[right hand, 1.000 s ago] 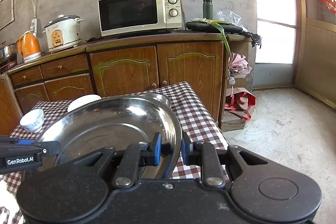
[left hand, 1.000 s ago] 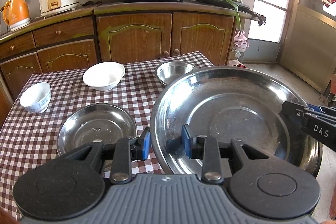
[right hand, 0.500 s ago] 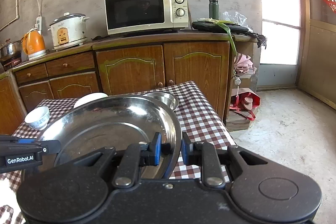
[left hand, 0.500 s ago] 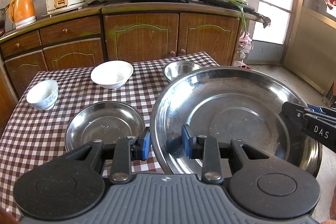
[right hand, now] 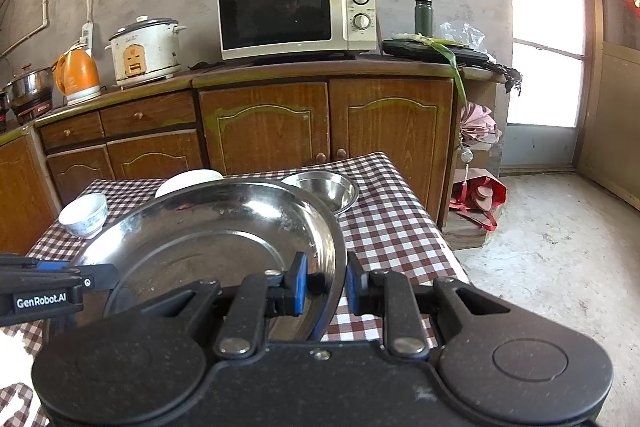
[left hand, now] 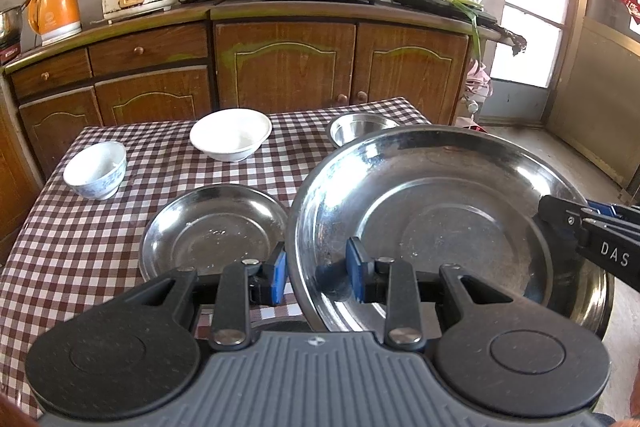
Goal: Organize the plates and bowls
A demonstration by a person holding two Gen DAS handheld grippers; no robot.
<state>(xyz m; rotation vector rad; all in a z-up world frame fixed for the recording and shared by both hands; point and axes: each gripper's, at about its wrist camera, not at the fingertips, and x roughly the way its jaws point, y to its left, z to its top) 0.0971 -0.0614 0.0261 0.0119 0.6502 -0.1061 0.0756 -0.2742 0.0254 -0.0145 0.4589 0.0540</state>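
Currently | left gripper (left hand: 316, 273) and right gripper (right hand: 326, 283) each clamp opposite rims of large steel plate (left hand: 440, 227), held above checkered table (left hand: 80, 247) | risk: thin-rim pinch slips, plate tilts, drops onto smaller steel plate (left hand: 212, 231).

We read "DAS" in white letters on the black right gripper (left hand: 588, 223) at the right edge of the left wrist view. We read "GenRobot.AI" on the black left gripper (right hand: 60, 277) at the left edge of the right wrist view. The brand mark on the cream microwave oven (right hand: 296, 15) is too small to read.
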